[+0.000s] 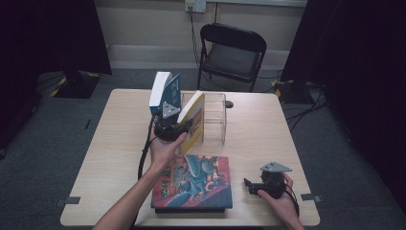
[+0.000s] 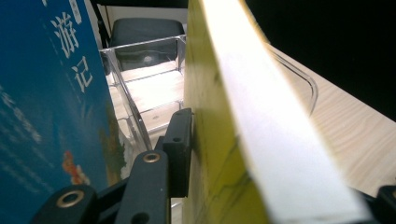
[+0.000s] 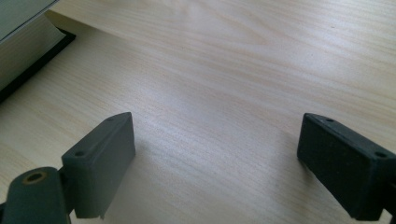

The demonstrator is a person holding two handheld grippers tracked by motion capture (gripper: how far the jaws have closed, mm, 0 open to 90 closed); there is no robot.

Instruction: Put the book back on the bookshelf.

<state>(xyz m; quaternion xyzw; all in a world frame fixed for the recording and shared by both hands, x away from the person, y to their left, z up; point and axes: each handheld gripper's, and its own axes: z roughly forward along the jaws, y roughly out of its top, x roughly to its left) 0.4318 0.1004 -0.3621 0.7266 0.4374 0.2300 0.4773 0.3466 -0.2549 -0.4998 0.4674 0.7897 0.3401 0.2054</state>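
A yellow book (image 1: 194,117) (image 2: 219,140) leans tilted in a clear plastic rack (image 1: 215,117) (image 2: 140,84) at the table's far middle. To its left a blue-covered book (image 1: 163,91) (image 2: 46,116) stands, also tilted. My left gripper (image 1: 168,125) (image 2: 280,172) straddles the yellow book's near edge. One pad (image 2: 180,140) lies along the cover, while the other jaw stands a little off the page side, so the grip looks loose and open. My right gripper (image 1: 249,186) (image 3: 215,154) rests low over bare wood at the front right, open and empty.
A large picture book (image 1: 194,179) (image 3: 18,51) lies flat at the front middle of the wooden table (image 1: 258,129), just left of my right gripper. A black folding chair (image 1: 232,50) stands beyond the far edge. Dark curtains flank both sides.
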